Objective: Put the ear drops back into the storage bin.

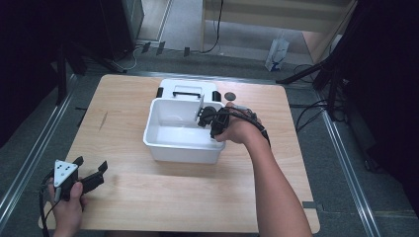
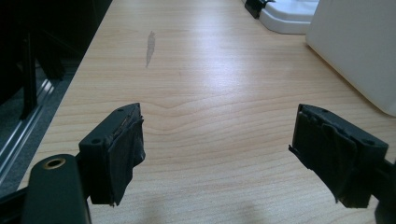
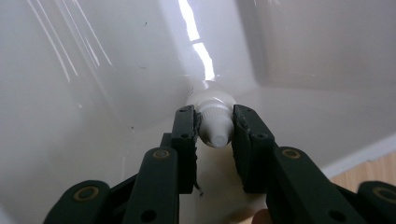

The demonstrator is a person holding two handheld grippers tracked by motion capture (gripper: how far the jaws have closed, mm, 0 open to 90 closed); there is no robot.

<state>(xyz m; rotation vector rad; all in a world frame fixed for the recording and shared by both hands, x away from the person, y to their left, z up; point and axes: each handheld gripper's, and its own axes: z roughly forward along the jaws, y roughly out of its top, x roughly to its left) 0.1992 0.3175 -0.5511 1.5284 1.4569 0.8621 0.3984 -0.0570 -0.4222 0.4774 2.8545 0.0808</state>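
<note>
High view: right gripper reaches into the white rectangular plastic bin on the light wooden tabletop; left gripper rests near the front-left corner.
Left gripper view: fingers spread, holding nothing.
Right gripper view: fingers clamp a small white plastic bottle by its cap, inside the bin; no writing legible.

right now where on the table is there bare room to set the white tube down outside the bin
The widest bare patch is the wood left of the white bin, out to the table edge. The near strip between bin and front edge is free too, apart from the left gripper. The far side is crowded: lid and dark disc. The right gripper holds the white tube.
</note>
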